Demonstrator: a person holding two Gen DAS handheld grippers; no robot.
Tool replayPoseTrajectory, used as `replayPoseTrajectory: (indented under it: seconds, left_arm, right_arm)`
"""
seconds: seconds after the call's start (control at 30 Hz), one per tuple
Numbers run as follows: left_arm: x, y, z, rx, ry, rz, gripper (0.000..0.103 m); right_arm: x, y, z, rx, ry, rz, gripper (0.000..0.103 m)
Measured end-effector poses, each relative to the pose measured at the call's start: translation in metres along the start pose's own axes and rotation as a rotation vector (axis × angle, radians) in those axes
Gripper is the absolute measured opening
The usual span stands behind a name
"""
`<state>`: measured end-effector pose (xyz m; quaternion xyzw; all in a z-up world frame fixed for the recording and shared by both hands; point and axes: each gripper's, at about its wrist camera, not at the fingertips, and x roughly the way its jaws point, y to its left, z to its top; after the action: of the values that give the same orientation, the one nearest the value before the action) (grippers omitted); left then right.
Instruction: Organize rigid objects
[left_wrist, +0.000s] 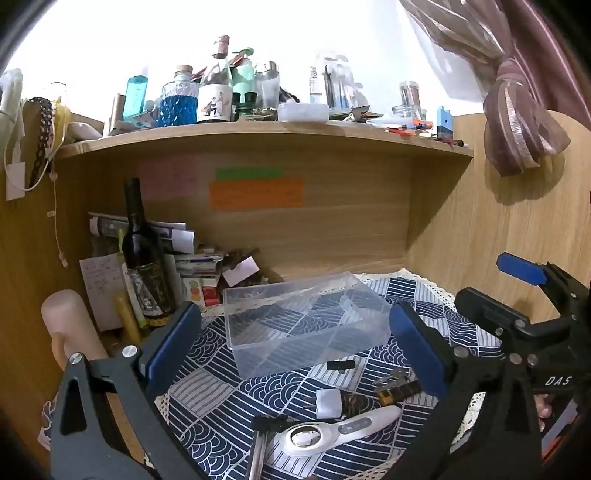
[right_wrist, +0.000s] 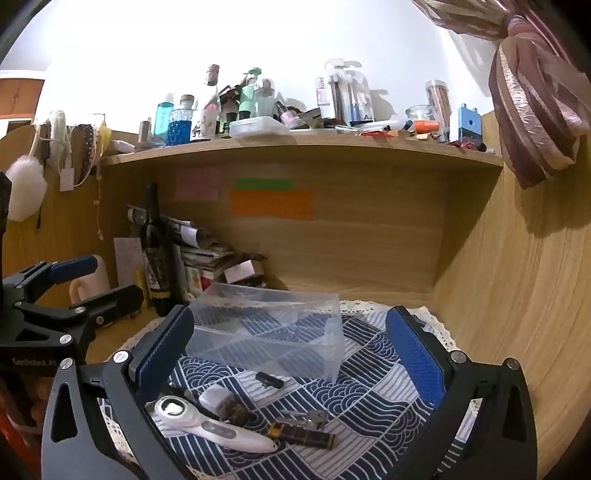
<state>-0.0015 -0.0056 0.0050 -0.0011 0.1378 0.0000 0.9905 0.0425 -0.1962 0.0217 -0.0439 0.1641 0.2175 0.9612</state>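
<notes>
A clear plastic box (left_wrist: 306, 325) (right_wrist: 273, 339) with dividers stands empty on a blue patterned cloth (left_wrist: 207, 402) (right_wrist: 369, 402). In front of it lie a white handheld magnifier (left_wrist: 332, 434) (right_wrist: 210, 424), a white plug adapter (left_wrist: 327, 404) (right_wrist: 214, 400), a small black clip (left_wrist: 340, 365) (right_wrist: 269, 380), keys (left_wrist: 391, 378) (right_wrist: 306, 417) and a brown-and-gold bar (left_wrist: 399, 392) (right_wrist: 306, 437). My left gripper (left_wrist: 295, 350) is open and empty above these items. My right gripper (right_wrist: 291, 354) is open and empty too; it also shows at the right of the left wrist view (left_wrist: 517, 295).
A dark wine bottle (left_wrist: 146, 258) (right_wrist: 157, 254), stacked papers and boxes (left_wrist: 192, 258) and a pale cup (left_wrist: 70, 325) stand at the left under a wooden shelf (left_wrist: 258, 136) crowded with bottles. Wooden walls enclose the back and right. A curtain (left_wrist: 517, 110) hangs at the upper right.
</notes>
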Motion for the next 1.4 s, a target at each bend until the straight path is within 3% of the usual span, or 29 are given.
replayPoseTrajectory:
  seconds: [1.4]
  left_arm:
    - [0.0042,-0.0009,-0.0021,-0.032,0.010,-0.025,0.103]
  right_arm:
    - [-0.0039,0.0051,0.0014,-0.015,-0.006,0.015,0.103]
